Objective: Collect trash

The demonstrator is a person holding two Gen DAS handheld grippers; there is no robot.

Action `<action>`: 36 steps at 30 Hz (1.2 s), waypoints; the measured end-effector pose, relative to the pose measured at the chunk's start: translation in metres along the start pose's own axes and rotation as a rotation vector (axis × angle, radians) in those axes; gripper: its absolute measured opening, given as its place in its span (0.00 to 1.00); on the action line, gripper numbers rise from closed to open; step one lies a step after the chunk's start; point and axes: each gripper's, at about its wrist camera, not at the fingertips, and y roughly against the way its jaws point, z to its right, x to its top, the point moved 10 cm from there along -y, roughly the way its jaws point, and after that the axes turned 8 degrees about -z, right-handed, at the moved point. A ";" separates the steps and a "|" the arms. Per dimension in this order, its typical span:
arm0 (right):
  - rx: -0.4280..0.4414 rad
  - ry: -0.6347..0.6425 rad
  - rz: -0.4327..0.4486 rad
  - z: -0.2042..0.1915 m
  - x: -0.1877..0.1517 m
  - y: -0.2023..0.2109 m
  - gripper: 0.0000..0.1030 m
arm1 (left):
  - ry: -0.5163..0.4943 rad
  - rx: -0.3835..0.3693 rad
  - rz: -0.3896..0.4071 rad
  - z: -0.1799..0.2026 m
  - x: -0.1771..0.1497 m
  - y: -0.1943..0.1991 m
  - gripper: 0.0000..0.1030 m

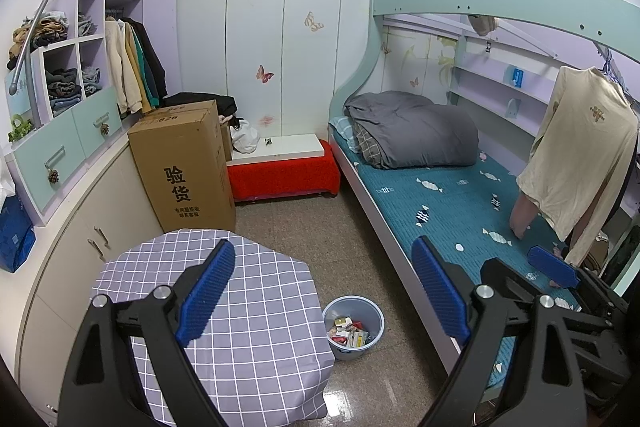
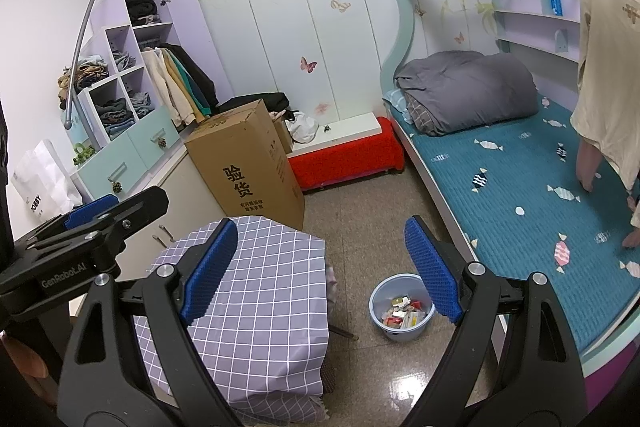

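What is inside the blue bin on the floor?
The bin holds a pile of small packets and wrappers, white, red and yellow, covering its bottom. Anything beneath that top layer is hidden. Both claws are open and empty above it.

We are looking into a small bedroom in a home. A bunk bed (image 1: pixel 448 203) with a teal frame is filling the right side, a rolled grey duvet (image 1: pixel 412 129) lying on its candy-print mattress. An open wardrobe (image 1: pixel 120 63) is holding hanging jackets and folded clothes. Butterfly stickers (image 1: pixel 264 74) are decorating the wall panels. A cardboard box (image 1: pixel 184 167) is standing on the tiled floor, and a bin (image 1: pixel 354 327) is sitting beside the bed.
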 end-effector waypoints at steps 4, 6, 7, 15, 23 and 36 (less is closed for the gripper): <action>0.001 -0.005 -0.005 0.000 -0.002 0.000 0.82 | -0.001 0.001 -0.001 0.001 -0.002 -0.001 0.86; 0.000 -0.008 -0.005 0.001 -0.001 -0.001 0.82 | -0.001 -0.002 -0.002 0.001 -0.002 -0.001 0.86; -0.001 -0.009 -0.005 0.000 -0.001 -0.001 0.82 | -0.001 -0.003 -0.002 0.002 -0.002 -0.001 0.86; -0.001 -0.011 -0.009 0.000 -0.001 -0.002 0.82 | 0.000 0.000 -0.002 0.001 -0.001 -0.001 0.86; -0.001 -0.012 -0.013 0.001 -0.001 -0.004 0.82 | -0.002 -0.001 -0.004 0.000 -0.003 -0.003 0.86; -0.003 -0.016 -0.028 -0.012 -0.003 -0.017 0.82 | 0.001 -0.001 -0.012 -0.002 -0.013 -0.008 0.86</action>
